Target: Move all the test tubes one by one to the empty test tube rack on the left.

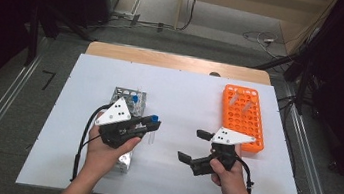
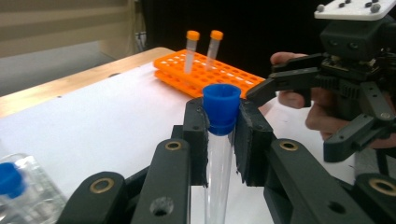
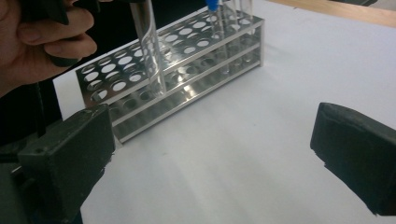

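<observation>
Left gripper view centre: our left gripper point(image 2: 222, 140) clamps the blue-capped tube point(image 2: 221, 154) just under its cap; at right, our right gripper point(image 1: 193, 145) gapes wide, holding nothing.

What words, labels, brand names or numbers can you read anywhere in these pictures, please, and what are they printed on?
None: no readable text in any of the views.
The blue-capped tube held in the left gripper, the orange rack, the metal rack and the white tabletop carry no visible lettering.
The plate on the right gripper shows only dark dots.
</observation>
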A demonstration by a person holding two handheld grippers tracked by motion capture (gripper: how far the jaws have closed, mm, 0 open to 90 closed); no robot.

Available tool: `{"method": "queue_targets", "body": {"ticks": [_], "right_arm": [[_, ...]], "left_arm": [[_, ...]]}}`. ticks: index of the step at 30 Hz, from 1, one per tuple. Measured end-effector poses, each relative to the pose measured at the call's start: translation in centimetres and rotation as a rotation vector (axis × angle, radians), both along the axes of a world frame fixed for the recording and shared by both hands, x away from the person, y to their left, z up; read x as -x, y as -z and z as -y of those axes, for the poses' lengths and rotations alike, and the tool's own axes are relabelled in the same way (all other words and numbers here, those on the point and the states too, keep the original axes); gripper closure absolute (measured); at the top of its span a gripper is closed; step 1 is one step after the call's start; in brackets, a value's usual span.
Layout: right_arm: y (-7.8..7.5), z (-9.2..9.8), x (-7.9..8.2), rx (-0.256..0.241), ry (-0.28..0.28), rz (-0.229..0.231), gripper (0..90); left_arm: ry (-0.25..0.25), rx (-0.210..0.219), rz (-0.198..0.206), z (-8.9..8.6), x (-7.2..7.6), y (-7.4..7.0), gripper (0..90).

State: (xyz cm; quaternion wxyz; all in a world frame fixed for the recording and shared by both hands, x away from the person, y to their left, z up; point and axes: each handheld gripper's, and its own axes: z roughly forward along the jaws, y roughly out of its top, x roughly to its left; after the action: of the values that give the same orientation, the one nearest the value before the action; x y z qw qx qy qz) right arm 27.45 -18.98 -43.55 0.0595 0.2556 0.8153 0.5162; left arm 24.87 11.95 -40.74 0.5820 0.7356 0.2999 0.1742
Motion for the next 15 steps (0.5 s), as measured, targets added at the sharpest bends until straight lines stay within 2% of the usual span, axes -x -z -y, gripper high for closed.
{"method": "queue_targets", "body": {"ticks": [6,15], "right_arm": [[0.0,1.3,-0.8,-0.001,0.037,0.002,0.0],[0.0,3.4,-2.0,-0.007,0.095,0.002,0.0]], "left_arm": [[-0.054,0.002,0.014,-1.3,-0.3,-0.2,76.8],[-0.141,0.027,0.034,-3.6,-1.1,-0.4,76.8]]}}
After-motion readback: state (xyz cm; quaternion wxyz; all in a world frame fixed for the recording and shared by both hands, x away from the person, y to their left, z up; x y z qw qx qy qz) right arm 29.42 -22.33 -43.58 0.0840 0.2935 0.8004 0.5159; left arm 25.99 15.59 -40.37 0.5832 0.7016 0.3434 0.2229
